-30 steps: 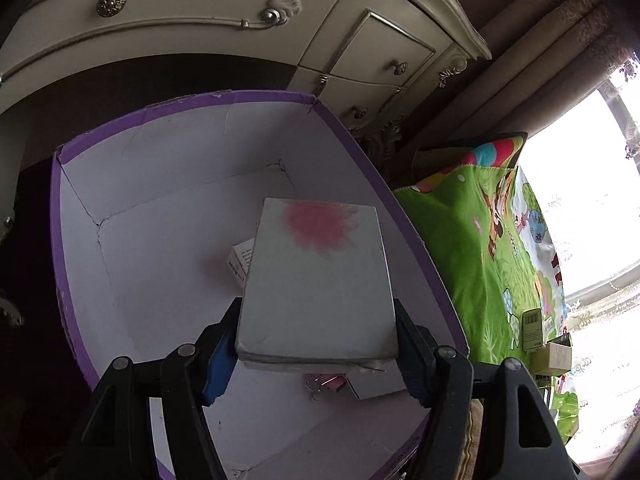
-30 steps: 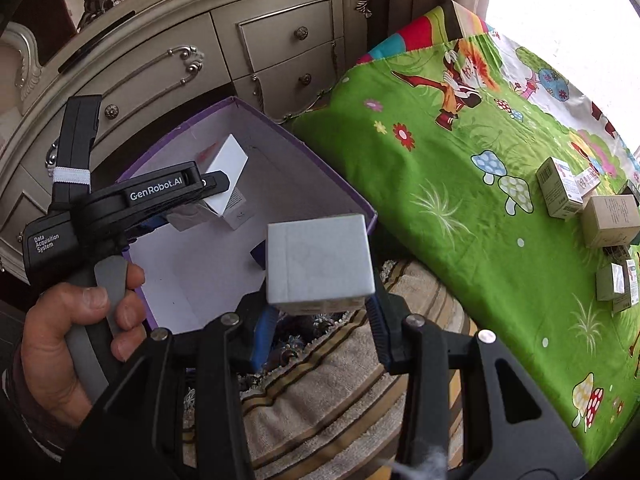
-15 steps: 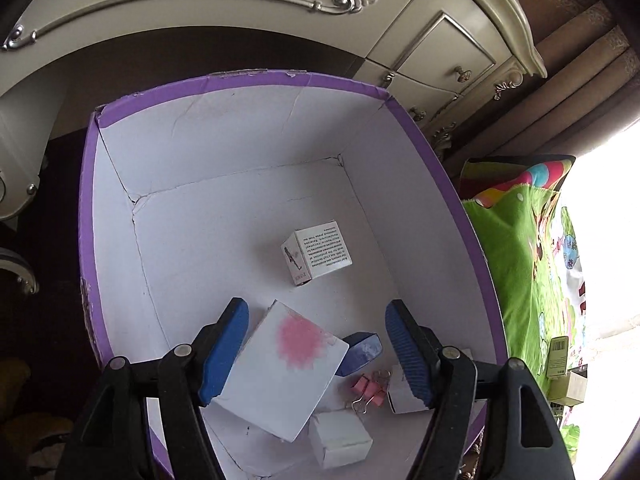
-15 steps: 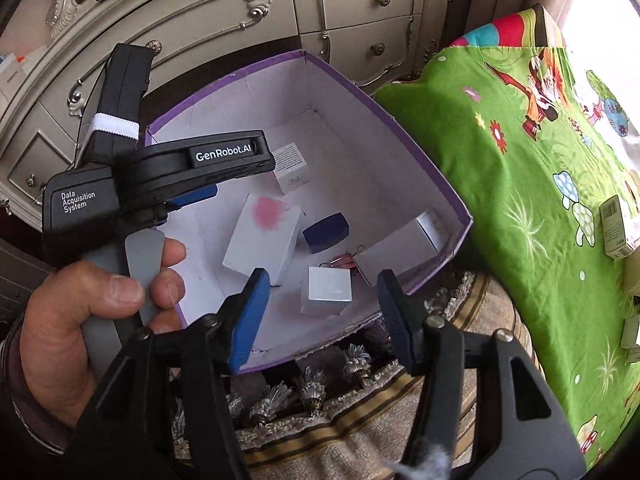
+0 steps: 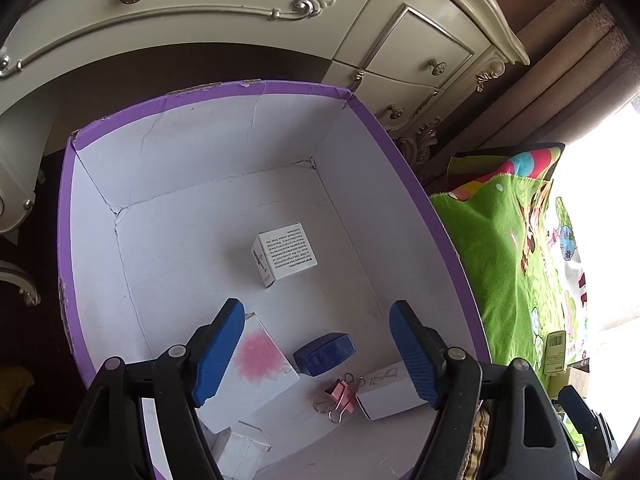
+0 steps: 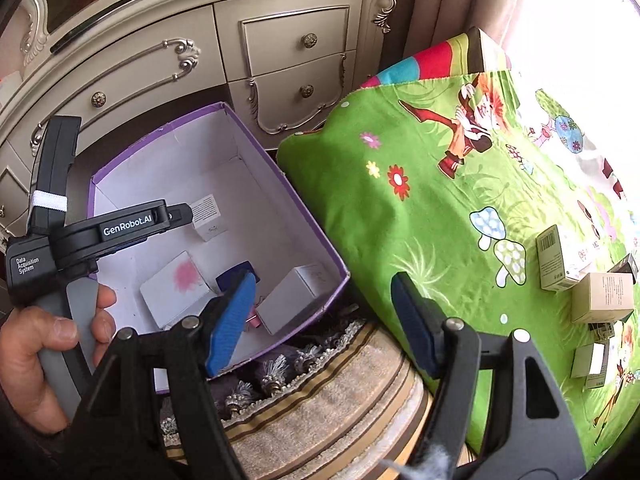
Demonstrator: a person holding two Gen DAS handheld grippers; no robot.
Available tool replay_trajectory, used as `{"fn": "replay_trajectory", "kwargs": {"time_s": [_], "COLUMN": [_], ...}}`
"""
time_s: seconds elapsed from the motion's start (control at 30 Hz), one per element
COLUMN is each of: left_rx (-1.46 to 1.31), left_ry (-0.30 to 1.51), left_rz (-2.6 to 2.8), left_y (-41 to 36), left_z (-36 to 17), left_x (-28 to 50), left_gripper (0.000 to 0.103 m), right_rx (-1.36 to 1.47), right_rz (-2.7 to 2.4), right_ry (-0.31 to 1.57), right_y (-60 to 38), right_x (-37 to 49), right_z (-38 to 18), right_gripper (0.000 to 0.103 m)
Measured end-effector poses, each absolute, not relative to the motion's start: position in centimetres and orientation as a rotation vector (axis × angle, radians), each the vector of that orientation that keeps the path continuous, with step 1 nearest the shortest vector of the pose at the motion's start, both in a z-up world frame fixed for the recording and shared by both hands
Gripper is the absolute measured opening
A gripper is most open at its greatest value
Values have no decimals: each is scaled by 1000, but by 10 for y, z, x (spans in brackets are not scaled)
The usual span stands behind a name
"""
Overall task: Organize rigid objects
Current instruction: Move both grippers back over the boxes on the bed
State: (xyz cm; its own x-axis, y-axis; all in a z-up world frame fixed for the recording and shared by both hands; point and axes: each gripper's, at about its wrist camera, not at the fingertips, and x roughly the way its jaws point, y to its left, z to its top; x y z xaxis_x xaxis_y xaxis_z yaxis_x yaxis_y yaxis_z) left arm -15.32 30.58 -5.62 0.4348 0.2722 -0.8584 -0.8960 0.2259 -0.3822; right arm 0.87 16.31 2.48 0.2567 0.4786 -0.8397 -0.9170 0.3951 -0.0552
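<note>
A purple box with a white inside (image 5: 68, 264) (image 6: 312, 240) stands on the floor. In it lie a white box with a pink blot (image 5: 260, 368) (image 6: 176, 292), a printed white box (image 5: 286, 254) (image 6: 206, 216), a dark blue block (image 5: 324, 354) (image 6: 236, 274), a pink binder clip (image 5: 340, 396), a long white box (image 5: 386, 390) (image 6: 296, 300) and a small white box (image 5: 242, 452). My left gripper (image 5: 316, 354) is open and empty above the box. My right gripper (image 6: 324, 320) is open and empty over the box's near corner.
A cream dresser with drawers (image 5: 200, 8) (image 6: 280, 52) stands behind the box. A green cartoon cloth (image 6: 460, 208) (image 5: 504, 264) lies to the right with several small cartons (image 6: 556, 258) on it. A fringed rug (image 6: 320, 412) is under my right gripper.
Both grippers opened and let go: the pink-blot box and the small white box dropped into the purple box. Both grippers have since pulled back, the right one swinging toward the green cloth.
</note>
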Motion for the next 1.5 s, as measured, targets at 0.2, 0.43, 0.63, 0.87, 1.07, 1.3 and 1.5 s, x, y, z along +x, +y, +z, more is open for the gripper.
{"fn": "replay_trajectory", "kwargs": {"time_s": [0.2, 0.43, 0.63, 0.87, 1.07, 1.3, 1.5], "left_rx": [-998, -949, -884, -813, -769, -748, -732], "left_ry": [767, 787, 803, 840, 870, 893, 888], "left_rz": [868, 764, 670, 557, 469, 447, 399], "left_y": [291, 265, 237, 210, 190, 183, 174], "left_z": [-43, -22, -9, -3, -2, -5, -1], "left_x": [-120, -68, -22, 23, 56, 80, 101], "left_gripper": [76, 78, 82, 83, 86, 86, 87], "right_rx": [-570, -537, -556, -637, -724, -677, -647], "right_rz": [947, 790, 639, 487, 401, 397, 386], "right_ry": [824, 727, 653, 535, 447, 478, 533], "right_y": [143, 111, 79, 57, 48, 35, 26], "right_x": [46, 97, 141, 169, 179, 201, 221], "right_z": [28, 44, 53, 46, 34, 27, 17], "right_gripper": [74, 84, 89, 94, 96, 98, 98]}}
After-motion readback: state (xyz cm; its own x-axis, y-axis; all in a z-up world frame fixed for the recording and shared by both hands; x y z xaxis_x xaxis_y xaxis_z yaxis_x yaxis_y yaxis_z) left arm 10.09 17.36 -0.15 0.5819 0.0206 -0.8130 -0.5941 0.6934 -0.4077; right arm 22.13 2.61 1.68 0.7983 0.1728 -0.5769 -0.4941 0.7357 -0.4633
